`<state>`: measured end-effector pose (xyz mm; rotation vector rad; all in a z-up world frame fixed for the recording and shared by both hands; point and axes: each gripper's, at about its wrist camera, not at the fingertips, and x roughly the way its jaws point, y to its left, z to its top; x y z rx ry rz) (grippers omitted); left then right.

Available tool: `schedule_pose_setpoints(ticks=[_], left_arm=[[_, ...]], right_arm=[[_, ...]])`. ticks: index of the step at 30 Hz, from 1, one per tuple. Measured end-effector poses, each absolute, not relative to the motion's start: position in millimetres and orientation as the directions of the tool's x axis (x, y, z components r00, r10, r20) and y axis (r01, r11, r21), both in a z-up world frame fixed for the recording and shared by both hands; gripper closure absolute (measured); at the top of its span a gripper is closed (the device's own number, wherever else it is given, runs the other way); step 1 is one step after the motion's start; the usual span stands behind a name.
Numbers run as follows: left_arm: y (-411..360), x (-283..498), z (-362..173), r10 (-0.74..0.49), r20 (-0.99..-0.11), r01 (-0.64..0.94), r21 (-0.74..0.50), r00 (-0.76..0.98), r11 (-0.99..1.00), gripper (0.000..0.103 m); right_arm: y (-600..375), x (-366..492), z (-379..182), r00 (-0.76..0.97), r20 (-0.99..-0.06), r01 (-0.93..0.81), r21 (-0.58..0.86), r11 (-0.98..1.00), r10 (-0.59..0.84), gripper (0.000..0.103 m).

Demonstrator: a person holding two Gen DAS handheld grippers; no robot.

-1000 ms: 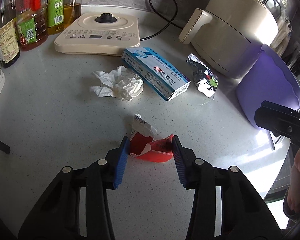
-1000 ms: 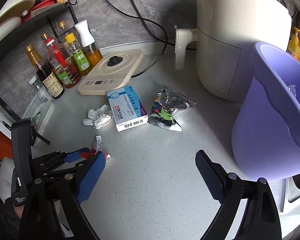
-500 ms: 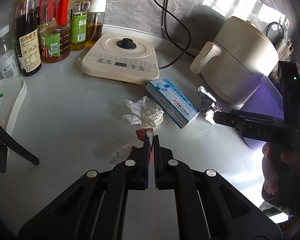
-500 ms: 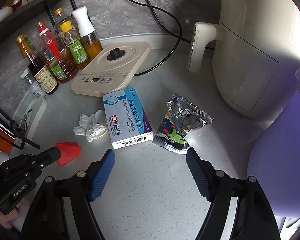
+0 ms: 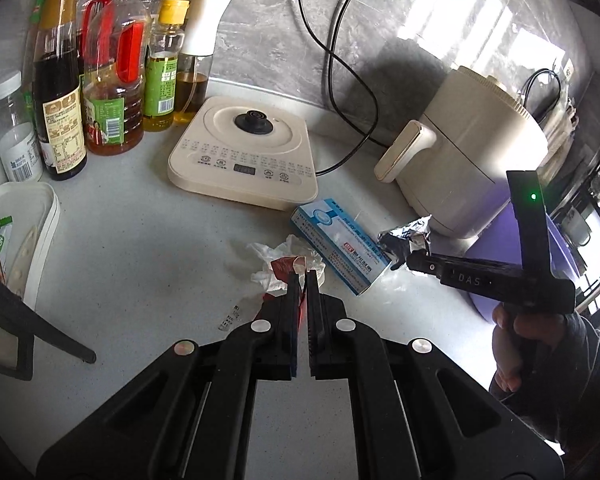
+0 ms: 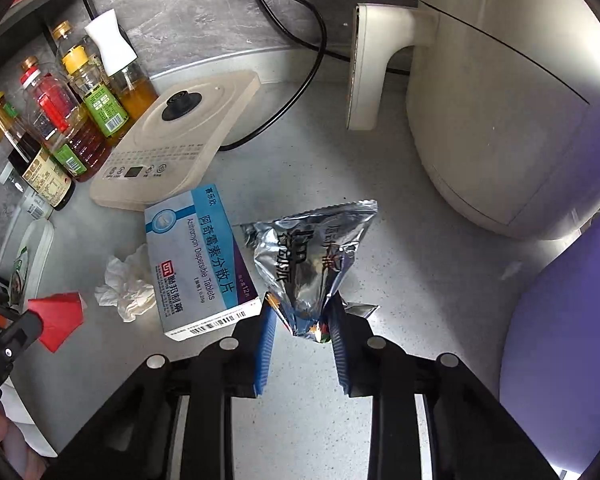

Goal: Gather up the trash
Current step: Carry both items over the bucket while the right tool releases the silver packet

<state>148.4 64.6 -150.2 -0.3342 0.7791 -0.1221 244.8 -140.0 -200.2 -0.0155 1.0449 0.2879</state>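
My left gripper [image 5: 303,276] is shut on a red paper wrapper [image 5: 281,269], held just above the grey counter; the right wrist view shows that wrapper [image 6: 58,318] at the far left. My right gripper [image 6: 302,308] points down at a silver foil snack packet [image 6: 312,248]. Its jaws are closing and the blue pads pinch the packet's near end. A crumpled white tissue [image 6: 126,284] and a blue-and-white medicine box [image 6: 198,256] lie on the counter between the two grippers. The purple bin [image 6: 560,340] stands at the right.
A cream air fryer [image 6: 500,100] stands behind the packet, beside the bin. A flat cream cooker base [image 5: 244,152] with a black cord sits at the back. Several oil and sauce bottles [image 5: 112,80] line the back left, and a white tray [image 5: 40,232] lies at the left edge.
My left gripper closed on the red wrapper and rose with it. My right gripper moved left and down over the foil packet and its jaws came together on it.
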Motion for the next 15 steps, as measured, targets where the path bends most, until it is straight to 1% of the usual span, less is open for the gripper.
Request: schedule_pose_setpoints(ticks=[6,15], left_arm=[[59.9,155.8,-132.5,-0.275,-0.627,0.054,-0.348,0.729,0.936,0.099],[42.8,175.7,-105.9,-0.392,-0.534,0.207,-0.373,0.749,0.904,0.099]], right_arm=[[-144.2,227.0,-179.1,0.505,-0.832,-0.229,0.125,0.965,0.228,0.085],[-150.5,193.8,-120.0,0.625,-0.752,-0.170,0.131,0.977,0.210,0.085]])
